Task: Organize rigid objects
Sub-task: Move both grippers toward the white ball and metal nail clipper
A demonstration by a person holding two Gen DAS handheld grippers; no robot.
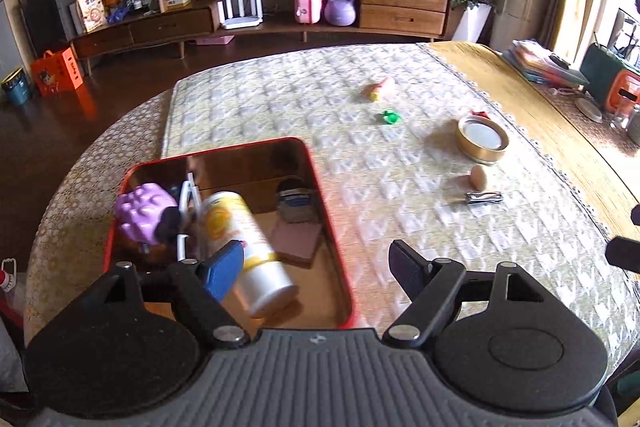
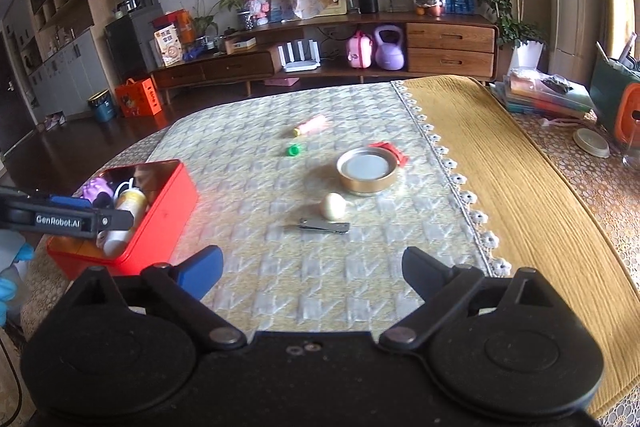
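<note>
A white and yellow cylindrical bottle is seen lying on its side inside the red tin box, at the table's left. Its long axis is run diagonally, flat base turned toward the left wrist camera and to the right, top end pointed away toward a white loop handle deeper in the box. Beside it, on the left, a purple studded block is packed in, with something dark just against it. A brownish flat slab is laid on the box floor to the bottle's right. In the right wrist view the same bottle is glimpsed in the box, partly hidden.

The left gripper is held over the box's near end, fingers spread wide, nothing gripped; the blue pad is overlapped with the bottle in view, contact cannot be told. The right gripper is held above the quilted cloth, likewise wide open and empty.

Loose on the cloth, well apart from the box: metal nail clippers, long axis left-right; an egg-shaped object just behind them; a round gold-rimmed lid; a red wrapper touching its far edge; a green cap; a pink and yellow tube, lying slanted, yellow end at left.
</note>
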